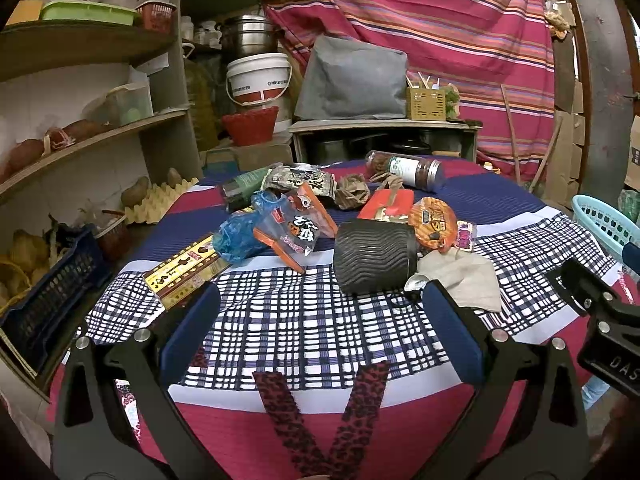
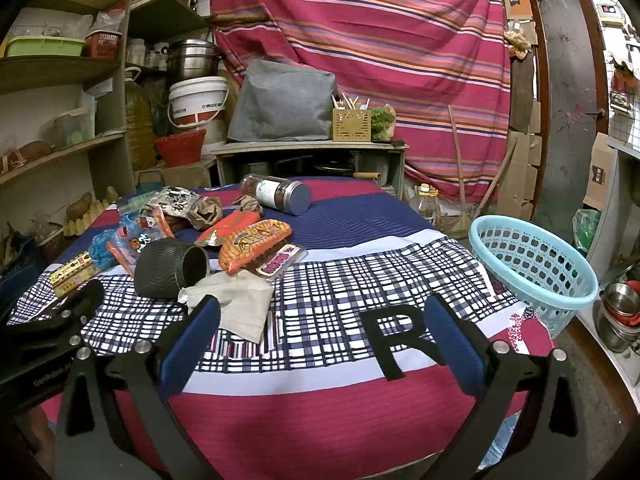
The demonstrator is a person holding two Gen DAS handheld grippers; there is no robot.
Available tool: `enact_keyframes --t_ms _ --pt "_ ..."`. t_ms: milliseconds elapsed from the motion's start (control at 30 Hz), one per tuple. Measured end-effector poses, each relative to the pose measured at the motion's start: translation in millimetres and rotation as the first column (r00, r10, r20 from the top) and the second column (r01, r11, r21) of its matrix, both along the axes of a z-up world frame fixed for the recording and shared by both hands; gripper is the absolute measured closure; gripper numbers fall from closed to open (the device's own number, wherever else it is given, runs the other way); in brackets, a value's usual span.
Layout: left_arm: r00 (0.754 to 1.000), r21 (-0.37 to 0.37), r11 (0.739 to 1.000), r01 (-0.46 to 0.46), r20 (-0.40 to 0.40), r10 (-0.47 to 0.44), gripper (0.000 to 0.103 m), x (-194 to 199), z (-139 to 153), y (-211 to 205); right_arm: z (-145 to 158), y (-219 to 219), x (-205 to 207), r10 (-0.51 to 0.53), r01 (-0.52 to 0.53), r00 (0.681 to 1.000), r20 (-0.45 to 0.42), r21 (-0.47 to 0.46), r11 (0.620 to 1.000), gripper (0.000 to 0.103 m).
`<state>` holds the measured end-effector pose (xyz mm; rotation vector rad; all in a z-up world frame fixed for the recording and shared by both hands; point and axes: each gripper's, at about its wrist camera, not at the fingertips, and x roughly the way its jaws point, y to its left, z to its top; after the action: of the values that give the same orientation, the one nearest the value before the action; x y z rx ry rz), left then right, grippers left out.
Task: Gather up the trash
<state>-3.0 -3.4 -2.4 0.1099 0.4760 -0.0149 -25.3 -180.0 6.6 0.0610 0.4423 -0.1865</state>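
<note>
Hovering wide open and empty, the left hand-held gripper [image 1: 320, 320] faced the trash pile [image 1: 320, 216] just ahead on the tabletop [image 1: 304, 320]; the right hand-held gripper [image 2: 322, 320], equally spread and empty, had the blue basket [image 2: 532, 264] to its right.

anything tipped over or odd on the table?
Yes. The black ribbed cup lies on its side, mouth toward a crumpled grey cloth that touches it. The clear jar at the far edge also lies flat. Nothing visibly spilled. The blue basket at the table's right edge sits tilted.
</note>
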Motion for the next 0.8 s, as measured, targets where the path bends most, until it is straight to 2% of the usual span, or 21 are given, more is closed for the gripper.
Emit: enact_keyframes --t_ms 800 --pt "1.000 -0.001 1.000 0.001 -0.003 -0.001 0.005 0.7 -0.6 -0.3 -0.7 0.2 0.5 -0.001 0.001 1.000 -0.002 -0.002 1.000 0.004"
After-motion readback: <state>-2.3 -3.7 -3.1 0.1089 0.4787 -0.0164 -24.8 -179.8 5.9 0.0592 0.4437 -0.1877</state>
